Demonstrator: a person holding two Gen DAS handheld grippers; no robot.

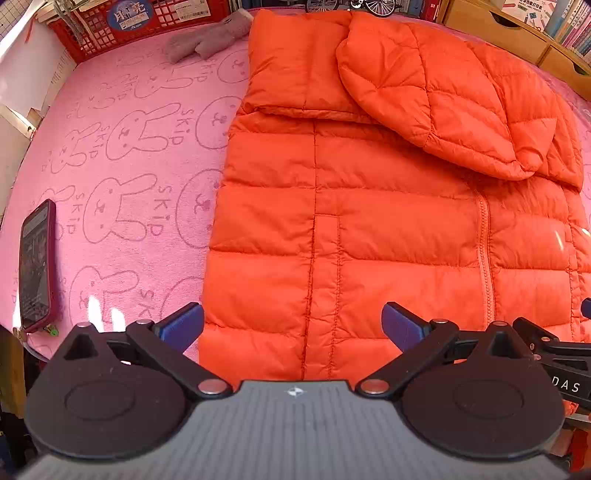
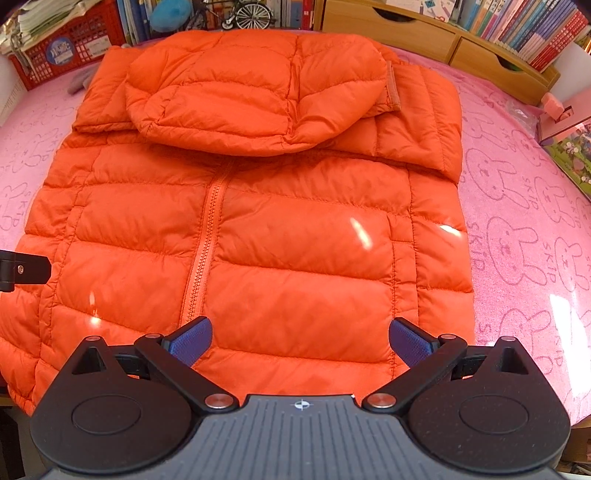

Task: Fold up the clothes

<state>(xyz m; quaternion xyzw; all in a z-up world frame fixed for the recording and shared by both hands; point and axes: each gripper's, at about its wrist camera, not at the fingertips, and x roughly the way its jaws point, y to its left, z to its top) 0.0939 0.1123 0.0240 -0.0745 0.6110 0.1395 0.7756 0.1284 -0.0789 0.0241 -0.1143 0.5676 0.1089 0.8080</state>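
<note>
An orange quilted puffer jacket [image 1: 388, 221] [image 2: 258, 221] lies flat on a pink bunny-print cover [image 1: 122, 155] [image 2: 524, 206], zipper up. Both sleeves are folded in across its upper part and the hood [image 2: 240, 92] lies turned down over the chest. My left gripper [image 1: 291, 325] hovers open over the jacket's near left hem, blue pads wide apart with nothing between them. My right gripper [image 2: 301, 339] stands open above the near right hem, also holding nothing. A black part of the left gripper [image 2: 22, 271] shows at the left edge of the right wrist view.
A phone in a dark red case [image 1: 37, 266] lies on the cover at the near left. A grey-pink plush item [image 1: 210, 38] and a red crate [image 1: 122, 26] sit at the far left. Wooden drawers [image 2: 443, 40], books and a colourful box [image 2: 569, 144] line the far right.
</note>
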